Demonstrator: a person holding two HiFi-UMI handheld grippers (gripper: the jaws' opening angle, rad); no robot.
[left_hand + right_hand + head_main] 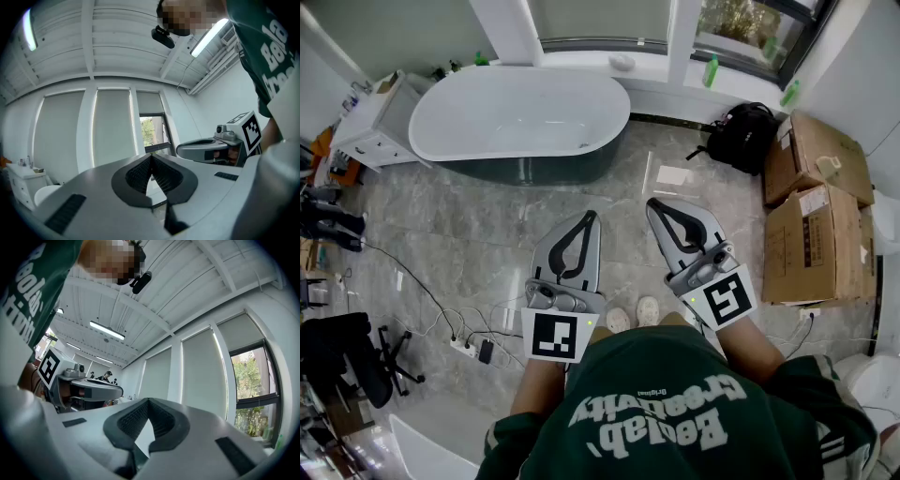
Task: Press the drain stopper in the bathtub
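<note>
The white oval bathtub [520, 117] stands on the marble floor at the far left, with a dark skirt round its base. I cannot make out its drain stopper from here. Both grippers are held in front of the person's chest, well short of the tub. My left gripper [589, 217] is shut, tips meeting, with nothing held. My right gripper [655, 204] is likewise shut and empty. In the left gripper view the closed left gripper [151, 155] points up at window blinds. In the right gripper view the right gripper [149, 400] points at the ceiling and windows.
A black backpack [741, 136] and cardboard boxes [816, 220] lie to the right. A white cabinet [375, 122] stands left of the tub. Cables and a power strip [473, 347] trail on the floor at lower left beside a black chair [347, 361]. Bottles [711, 70] sit on the sill.
</note>
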